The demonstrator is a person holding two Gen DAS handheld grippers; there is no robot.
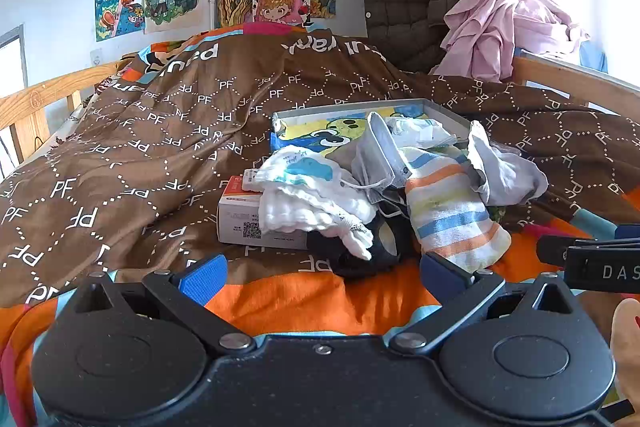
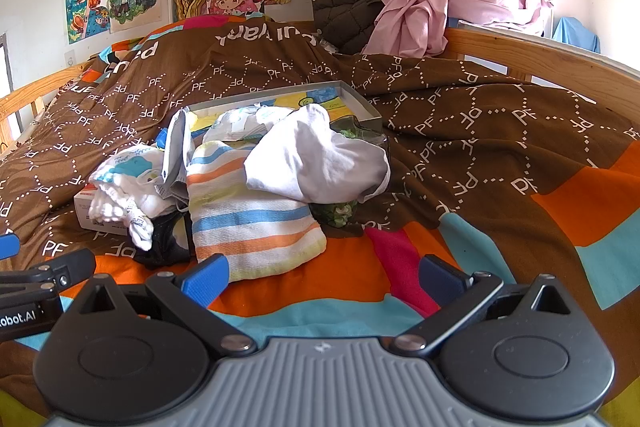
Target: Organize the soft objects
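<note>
We are hovering both open grippers short of a heap of soft cloths on the bed.

We are looking at a folded towel with blue, orange and yellow stripes (image 2: 256, 223) whose long axis is running away from us toward a shallow grey cardboard box (image 2: 360, 103); its near end is lying just ahead of our right gripper (image 2: 324, 275), slightly toward its left finger, so we are judging the right hand the nearer one. Our left gripper (image 1: 324, 275) is facing a crumpled white muslin cloth (image 1: 316, 203) draped over a small white carton (image 1: 248, 223). Both pairs of fingers are spread wide and holding nothing.
</note>
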